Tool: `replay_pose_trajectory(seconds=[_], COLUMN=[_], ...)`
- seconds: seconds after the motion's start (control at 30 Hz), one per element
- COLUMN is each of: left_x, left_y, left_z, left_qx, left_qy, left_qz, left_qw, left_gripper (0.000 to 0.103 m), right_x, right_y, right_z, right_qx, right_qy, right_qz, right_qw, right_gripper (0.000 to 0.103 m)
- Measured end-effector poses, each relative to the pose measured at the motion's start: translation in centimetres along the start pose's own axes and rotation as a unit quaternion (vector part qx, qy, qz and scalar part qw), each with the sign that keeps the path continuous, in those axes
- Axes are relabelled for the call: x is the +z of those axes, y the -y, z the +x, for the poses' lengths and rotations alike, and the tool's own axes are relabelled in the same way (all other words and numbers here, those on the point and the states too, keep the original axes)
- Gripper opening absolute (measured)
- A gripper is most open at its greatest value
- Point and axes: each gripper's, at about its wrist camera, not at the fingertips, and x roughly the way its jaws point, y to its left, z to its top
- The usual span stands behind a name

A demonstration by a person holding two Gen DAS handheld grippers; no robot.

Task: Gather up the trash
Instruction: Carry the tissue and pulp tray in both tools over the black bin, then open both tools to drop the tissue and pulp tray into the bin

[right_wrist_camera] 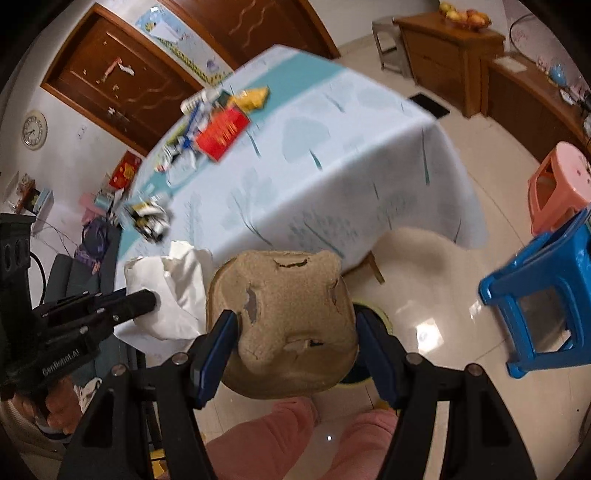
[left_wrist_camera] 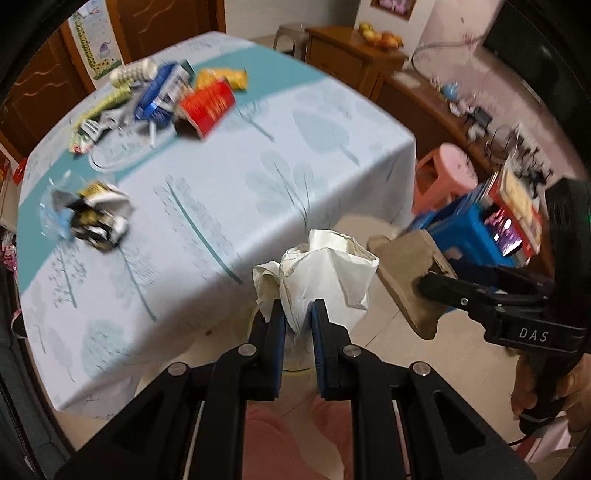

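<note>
A square table under a pale blue cloth printed with teal trees (right_wrist_camera: pixel 369 155) stands on a glossy cream tile floor (right_wrist_camera: pixel 443 295), and beside it are a pink plastic stool (right_wrist_camera: pixel 561 184) and a bright blue plastic stool (right_wrist_camera: pixel 543 295) close together. Along the far wall run carved brown wooden doors (right_wrist_camera: pixel 122 81), a low wooden cabinet (right_wrist_camera: pixel 443 48) carrying a bowl of fruit (right_wrist_camera: pixel 466 16), and a round white wall clock (right_wrist_camera: pixel 34 130).

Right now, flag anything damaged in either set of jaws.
The brown pulp tray in the right gripper is torn, with ragged holes. The left gripper holds crumpled white paper, not visibly torn.
</note>
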Motion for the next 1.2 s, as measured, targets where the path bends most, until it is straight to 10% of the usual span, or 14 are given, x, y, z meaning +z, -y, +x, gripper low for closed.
replay_pose_trajectory(seconds=[0.97,1.2], left_x=[-9.9,-10.4], left_y=[-2.6,-3.0], left_z=[32.5,35.1], left_qx=[0.031,0.019], left_qy=[-0.072,-0.076], left_qz=[0.06,0.064], left_qw=[0.9952,0.9948], left_gripper=[0.012,0.043], right_x=[-15.2,-14.8], right_y=[14.0,14.1], right_z=[31.6,34.2], right_qx=[0.022,0.028], right_qy=[-0.093,-0.109], right_qz=[0.164,0.144], right_qw=[0.982,0.983], right_gripper=[0.067,0.067])
